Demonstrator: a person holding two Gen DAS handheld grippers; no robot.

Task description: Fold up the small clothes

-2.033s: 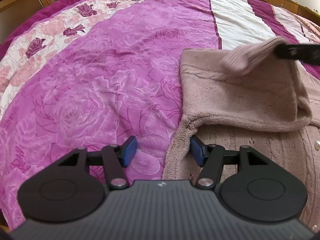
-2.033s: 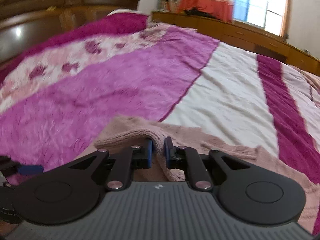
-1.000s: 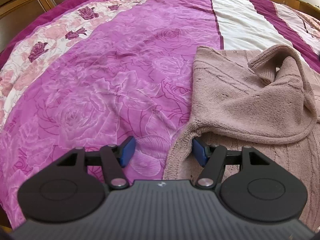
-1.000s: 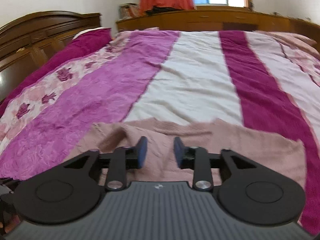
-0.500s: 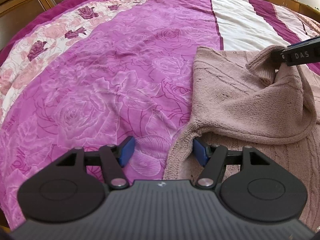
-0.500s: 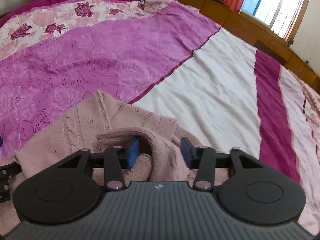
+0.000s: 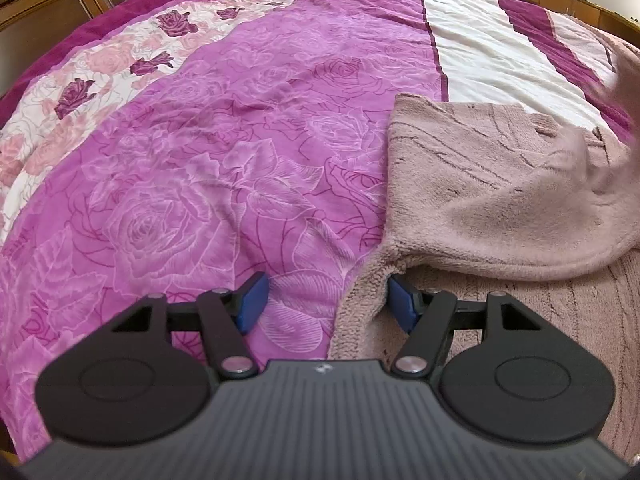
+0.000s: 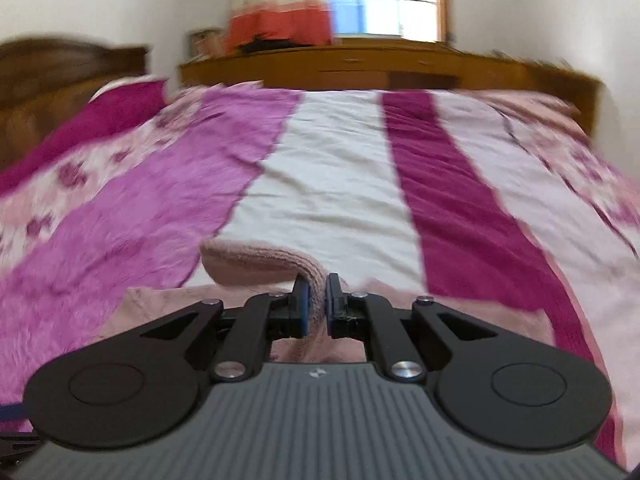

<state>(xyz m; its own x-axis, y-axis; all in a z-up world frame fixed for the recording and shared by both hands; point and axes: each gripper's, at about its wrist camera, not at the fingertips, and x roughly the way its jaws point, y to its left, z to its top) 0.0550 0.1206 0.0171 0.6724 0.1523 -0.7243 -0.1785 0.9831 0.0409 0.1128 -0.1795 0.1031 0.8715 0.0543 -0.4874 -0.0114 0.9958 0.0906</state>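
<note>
A dusty-pink knitted sweater (image 7: 500, 208) lies on the right side of the bed, one part folded over its ribbed body. My left gripper (image 7: 326, 306) is open, low over the sweater's left edge. That edge lies between the jaws beside the right pad (image 7: 400, 308), and the left pad is over bare bedspread. My right gripper (image 8: 315, 300) is shut on the sweater's ribbed cuff (image 8: 256, 264) and holds it raised above the bed. In the left wrist view the lifted sleeve blurs out at the right edge.
A magenta, white and rose-print bedspread (image 7: 200, 160) covers the whole bed. Wooden cabinets (image 7: 48, 12) stand behind its left side. In the right wrist view a headboard (image 8: 60, 76) is at left, and a long wooden dresser (image 8: 380, 68) runs under a window.
The right gripper shut on the cuff it straddled and lifted it, tilting to face along the bed. It left the left wrist view, drawing the sleeve rightward. The left gripper stayed still.
</note>
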